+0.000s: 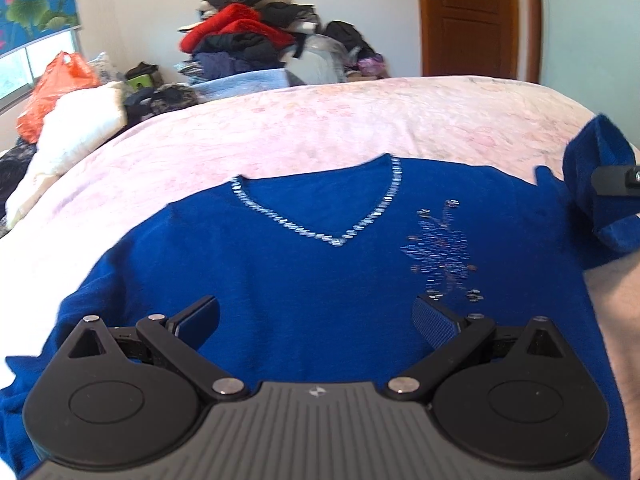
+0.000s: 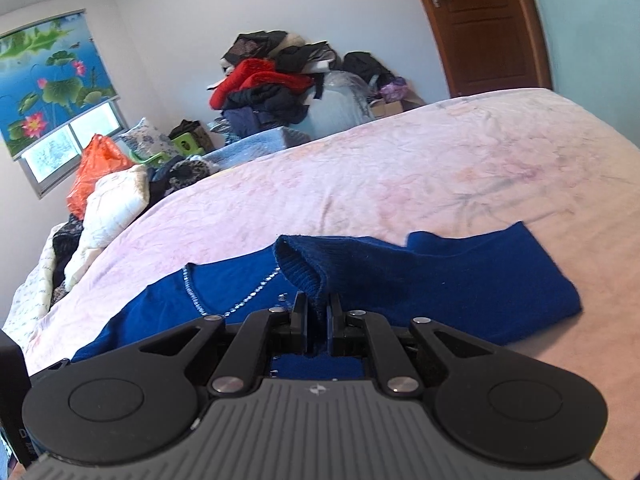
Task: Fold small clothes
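A blue sweater is lying front-up on the pink bedspread, its V-neck trimmed with silver beads and a beaded motif sitting at 3 o'clock of the neck. No container is showing clearly; the nearest to one is an orange bag at 10 o'clock, its contents hidden.

The left gripper is hovering over the sweater's lower body with its jaws standing wide apart and nothing between them. The right gripper is clamping a fold of the sleeve, jaws nearly together, the ribbed cuff flopping over at 12 o'clock of the fingers. In the left view this gripper is cut off at the 3 o'clock edge, with only a black tip showing against bunched blue cloth.

The sweater's hem is hidden under both gripper bodies. Beyond the bed, at 12 o'clock, a heap of clothes is piling against the wall, a brown door at 1 o'clock, a lotus blind at 10 o'clock.
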`<state>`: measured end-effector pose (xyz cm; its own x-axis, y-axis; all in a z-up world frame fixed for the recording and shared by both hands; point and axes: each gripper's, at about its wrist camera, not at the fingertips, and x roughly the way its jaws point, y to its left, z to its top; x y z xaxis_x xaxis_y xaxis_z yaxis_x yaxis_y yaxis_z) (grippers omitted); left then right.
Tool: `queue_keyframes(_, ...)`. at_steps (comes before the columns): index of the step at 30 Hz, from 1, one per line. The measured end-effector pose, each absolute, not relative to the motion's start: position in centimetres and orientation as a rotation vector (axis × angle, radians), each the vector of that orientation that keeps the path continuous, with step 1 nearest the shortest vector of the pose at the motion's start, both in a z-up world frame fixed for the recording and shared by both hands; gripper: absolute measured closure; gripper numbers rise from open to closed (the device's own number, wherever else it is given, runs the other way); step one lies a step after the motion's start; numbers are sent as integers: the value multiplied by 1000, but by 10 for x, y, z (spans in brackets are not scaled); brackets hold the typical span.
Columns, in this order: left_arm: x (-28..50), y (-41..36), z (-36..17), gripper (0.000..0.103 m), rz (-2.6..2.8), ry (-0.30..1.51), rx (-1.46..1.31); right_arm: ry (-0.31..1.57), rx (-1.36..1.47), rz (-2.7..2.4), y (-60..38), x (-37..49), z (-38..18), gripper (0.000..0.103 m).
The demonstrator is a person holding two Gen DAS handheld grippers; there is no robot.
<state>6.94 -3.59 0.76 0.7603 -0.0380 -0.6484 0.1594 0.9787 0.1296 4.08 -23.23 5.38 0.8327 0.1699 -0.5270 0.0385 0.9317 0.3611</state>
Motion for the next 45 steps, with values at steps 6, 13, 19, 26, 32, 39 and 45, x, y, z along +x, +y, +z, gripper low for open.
queue_keyframes(6,72,-11,4,0,-39,730,146,627,396,131,-221,62,40,92)
queue_keyframes(13,71,9,14,0,5,714,138,667,409,220,-191,86,29,91)
queue_keyframes(19,67,31,23,0,71,695,158,732,421,339,-148,119,20,91)
queue_keyframes(26,55,57,25,0,143,701,162,804,465,466,-94,163,14,91)
queue_keyframes(32,48,80,19,0,215,727,150,863,474,514,-56,187,0,91)
queue_keyframes(39,39,105,17,0,281,746,112,891,448,558,-14,208,-4,91)
queue_keyframes(45,25,121,18,0,322,756,90,927,436,542,9,225,-16,81)
